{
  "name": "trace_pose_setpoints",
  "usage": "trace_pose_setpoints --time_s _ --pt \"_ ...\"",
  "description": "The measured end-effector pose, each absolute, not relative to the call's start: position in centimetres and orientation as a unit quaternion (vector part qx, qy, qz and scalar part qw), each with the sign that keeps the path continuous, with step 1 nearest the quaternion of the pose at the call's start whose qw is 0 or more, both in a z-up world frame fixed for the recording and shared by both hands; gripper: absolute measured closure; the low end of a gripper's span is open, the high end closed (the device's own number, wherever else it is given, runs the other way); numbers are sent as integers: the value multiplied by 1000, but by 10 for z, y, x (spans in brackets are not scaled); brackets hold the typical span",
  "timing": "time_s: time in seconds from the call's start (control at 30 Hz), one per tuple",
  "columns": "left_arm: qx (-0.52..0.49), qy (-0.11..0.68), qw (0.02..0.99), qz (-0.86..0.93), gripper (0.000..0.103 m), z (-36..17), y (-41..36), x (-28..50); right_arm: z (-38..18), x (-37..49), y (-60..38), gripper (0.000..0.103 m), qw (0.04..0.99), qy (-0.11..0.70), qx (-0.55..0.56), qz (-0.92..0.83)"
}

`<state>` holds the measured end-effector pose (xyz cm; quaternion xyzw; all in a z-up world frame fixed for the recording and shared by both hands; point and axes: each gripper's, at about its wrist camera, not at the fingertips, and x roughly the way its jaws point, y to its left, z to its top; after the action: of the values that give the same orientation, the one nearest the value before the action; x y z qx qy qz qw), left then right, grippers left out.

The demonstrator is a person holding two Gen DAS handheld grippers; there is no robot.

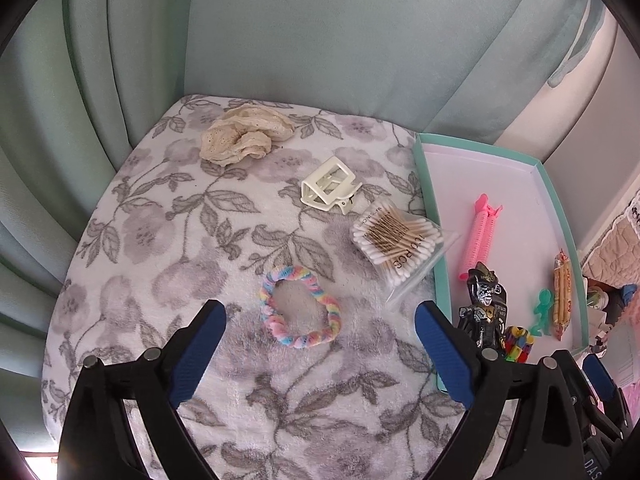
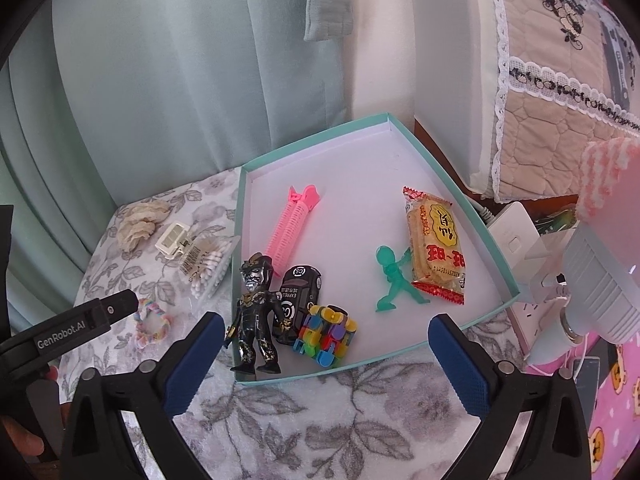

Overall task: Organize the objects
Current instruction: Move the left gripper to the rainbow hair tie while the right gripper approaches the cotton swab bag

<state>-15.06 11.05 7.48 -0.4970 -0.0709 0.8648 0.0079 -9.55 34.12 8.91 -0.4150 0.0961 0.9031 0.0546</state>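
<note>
Left wrist view is showing the left tool (image 1: 320, 354) hanging wide open and empty, with the pastel scrunchie (image 1: 299, 307) lying just ahead, roughly between the blue pads (image 1: 198, 354). My guess is that's the next pick, and it's soft and loopy, so a shallow pinch could be catching only one strand and letting it flop, or grabbing the fuzzy floral cover (image 1: 160, 240) along with it. A bit further out, the bag of cotton swabs (image 1: 400, 240) is sitting right against the teal tray (image 1: 424, 200), with the cream claw clip (image 1: 328, 190) touching its far corner, so nudging one could be shoving the other. Farthest back the beige lace scrunchie (image 1: 244, 136) is lying near the edge by the curtain (image 1: 320, 40), where a clumsy push might be sending it off. Over on the right wrist view, the right tool (image 2: 326, 360) is also released and holding nothing, hovering at the tray's near rim above the black figure (image 2: 258, 312), toy car (image 2: 298, 292) and colourful block toy (image 2: 326, 338); beyond them the pink hair roller (image 2: 292, 220), green figure (image 2: 394, 280) and snack packet (image 2: 434, 246) are already lying in the tray. Both tools are working close together, so bumping is a risk. The surface is covered in soft grey-flowered fabric, with a pale wall (image 2: 440, 40) behind and a quilted cover (image 2: 560, 100) off to the right.
</note>
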Motion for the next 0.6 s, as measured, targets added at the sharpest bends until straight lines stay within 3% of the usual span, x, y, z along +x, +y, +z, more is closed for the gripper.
trace_pose_setpoints --time_s 0.6 --pt "-499 -77 -5 863 7 69 100 -149 86 -98 336 0 47 91 -420 902"
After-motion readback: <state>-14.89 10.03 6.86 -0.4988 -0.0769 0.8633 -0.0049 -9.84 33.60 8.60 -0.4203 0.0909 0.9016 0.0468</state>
